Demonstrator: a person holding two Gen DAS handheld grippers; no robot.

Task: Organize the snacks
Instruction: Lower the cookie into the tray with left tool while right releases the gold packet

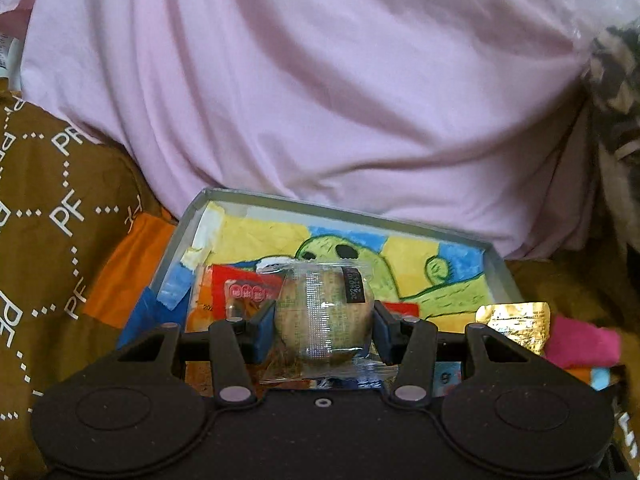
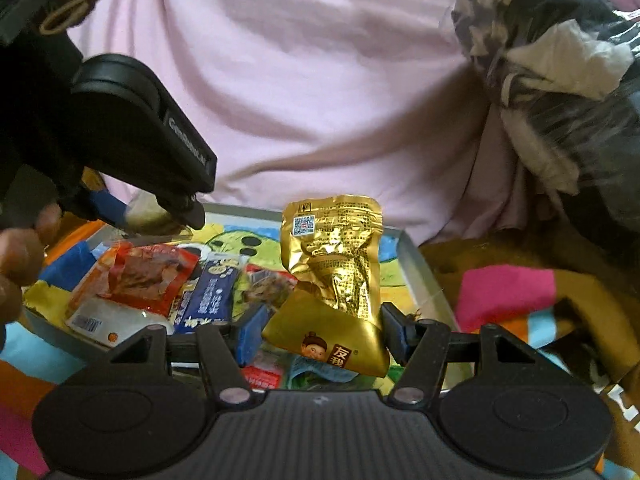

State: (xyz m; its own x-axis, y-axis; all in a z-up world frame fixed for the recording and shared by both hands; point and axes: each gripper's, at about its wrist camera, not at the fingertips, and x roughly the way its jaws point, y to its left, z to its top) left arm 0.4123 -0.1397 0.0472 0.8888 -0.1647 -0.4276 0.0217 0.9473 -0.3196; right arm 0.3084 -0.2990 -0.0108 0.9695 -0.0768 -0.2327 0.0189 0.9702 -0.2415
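Left gripper (image 1: 324,314) points slightly downward over the near edge of the tray (image 1: 498,258), its jaws closed on a round cake (image 1: 325,312) sealed in clear wrap; both blue pads press the cake's sides and the wrap's lower seam hangs below them. The cake is tan, with a dark date label on its upper right. Right gripper (image 2: 320,330) sits nearly level above the tray's (image 2: 416,268) near right corner, its jaws moderately apart and gripping a gold pouch (image 2: 334,276). The pouch is crumpled foil, standing upright and folded at the bottom, with a code square at its top left and a small cartoon face on the lower fold. In the right wrist view the left gripper (image 2: 176,216) reaches in from the upper left over the tray's far left corner, with fingers (image 2: 20,248) of the person's hand at the left border. The tray floor carries a crayon drawing in yellow, blue and green, with a red packet (image 2: 140,276) and a blue bar (image 2: 212,296) lying on its left half. A pink sheet (image 1: 320,80) rises behind the far edge. Print on all wrappers is too small to read. Items under the right gripper's body are cut off, and the bundle (image 2: 560,60) at upper right is blurred.
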